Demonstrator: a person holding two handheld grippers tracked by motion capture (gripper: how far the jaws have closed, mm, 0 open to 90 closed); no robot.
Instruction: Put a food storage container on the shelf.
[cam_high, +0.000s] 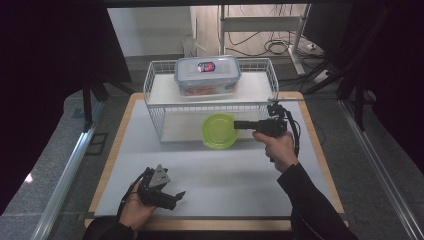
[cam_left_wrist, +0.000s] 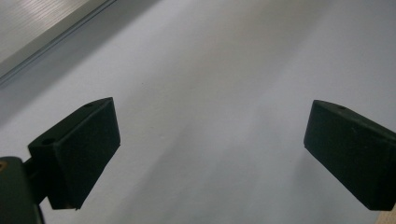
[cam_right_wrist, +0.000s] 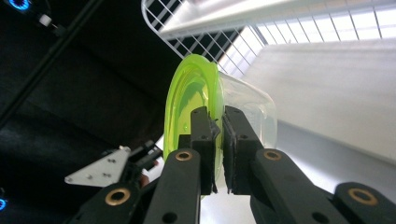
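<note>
Right gripper (cam_high: 239, 124) clamped on round green-lidded clear plastic tub (cam_high: 218, 130) at its rim; light, slippery. Left gripper (cam_high: 172, 197) jaws apart, near left.

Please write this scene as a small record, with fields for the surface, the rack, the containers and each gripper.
surface: grey mat on a wood-edged table
rack: white wire rack, two levels, at the far side
upper level: clear lidded box
held item: round container with green lid, in front of the lower level
right gripper: shut on the container's rim
left gripper: open, holds nothing, low over the mat
</note>
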